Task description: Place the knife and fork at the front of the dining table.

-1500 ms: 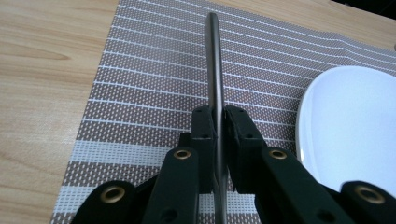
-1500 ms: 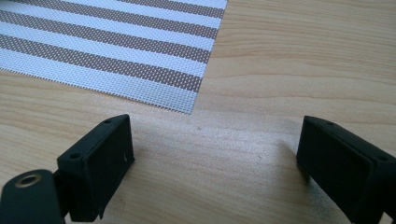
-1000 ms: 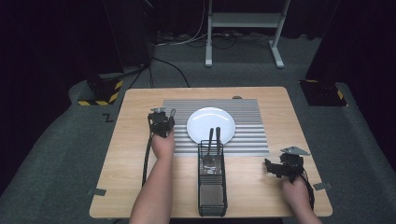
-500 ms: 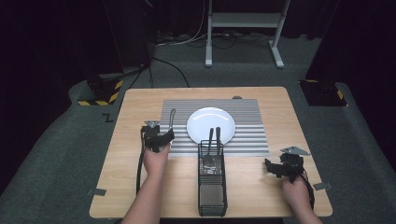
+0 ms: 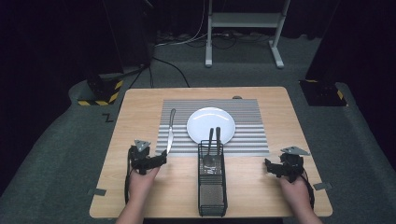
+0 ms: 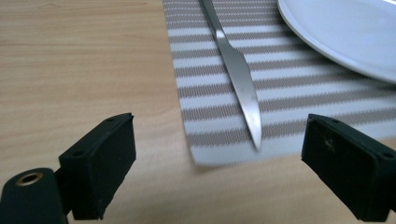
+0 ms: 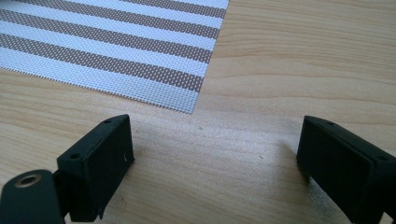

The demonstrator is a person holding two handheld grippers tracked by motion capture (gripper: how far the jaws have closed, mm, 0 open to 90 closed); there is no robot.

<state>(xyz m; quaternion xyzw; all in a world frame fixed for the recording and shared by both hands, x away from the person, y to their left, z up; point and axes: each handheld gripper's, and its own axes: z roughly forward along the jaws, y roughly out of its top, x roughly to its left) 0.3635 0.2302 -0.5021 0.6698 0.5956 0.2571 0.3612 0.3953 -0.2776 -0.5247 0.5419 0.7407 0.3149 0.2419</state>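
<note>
- Evidently a place setting is being laid: the knife [image 5: 170, 131] lies on the striped placemat [image 5: 247, 140], left of the white plate [image 5: 211, 123].
- Left gripper [image 5: 156, 161] has just been opening; its fingers [image 6: 100, 170] stand spread, nothing between them, the knife tip just ahead.
- Right gripper [image 5: 275, 169] rests with fingers spread over bare bench [image 5: 271, 196].
- Remaining cutlery stands in the wire basket [image 5: 211, 186].

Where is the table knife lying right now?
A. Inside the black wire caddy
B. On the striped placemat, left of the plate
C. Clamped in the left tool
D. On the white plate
B: the table knife lies flat on the striped placemat beside the white plate, free of the open left tool.
</note>
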